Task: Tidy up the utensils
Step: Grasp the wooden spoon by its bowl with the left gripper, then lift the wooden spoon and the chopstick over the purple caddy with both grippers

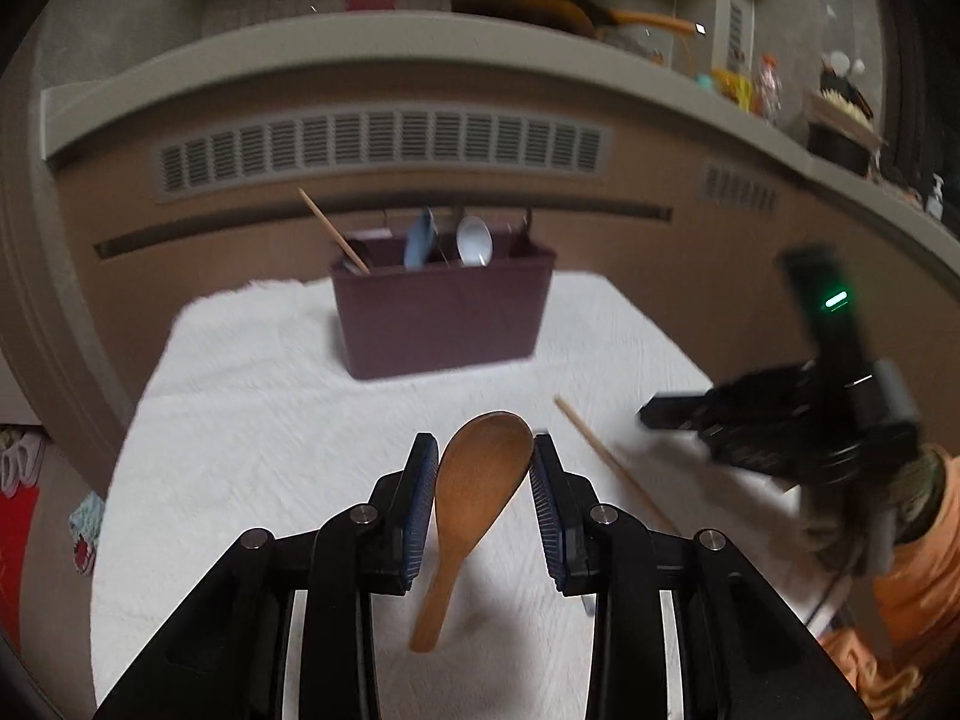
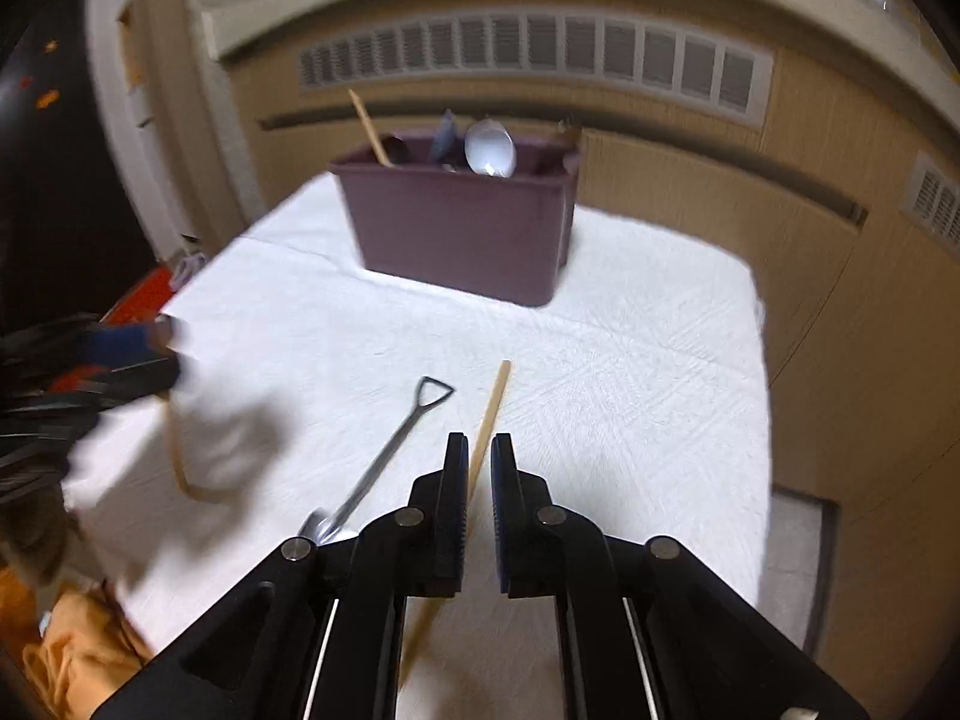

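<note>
On the desk [image 2: 660, 360], far edge: a purple bin [image 1: 441, 312] is stood, with a chopstick [image 1: 333, 231] and two spoons leaned inside.
Left gripper [image 1: 483, 450]: a wooden paddle [image 1: 474, 498] is grasped by its blade between the jaws, handle hung down above the white cloth.
Right gripper [image 2: 479, 450]: the jaws are set narrowly apart around a loose stick [image 2: 492, 414] lying mid-desk; contact cannot be told.
Beside the stick: a shovel-handled metal spoon [image 2: 384, 462] is laid.

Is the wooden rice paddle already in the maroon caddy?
No, the wooden rice paddle is clamped in the left gripper over the white cloth, short of the maroon caddy.
</note>
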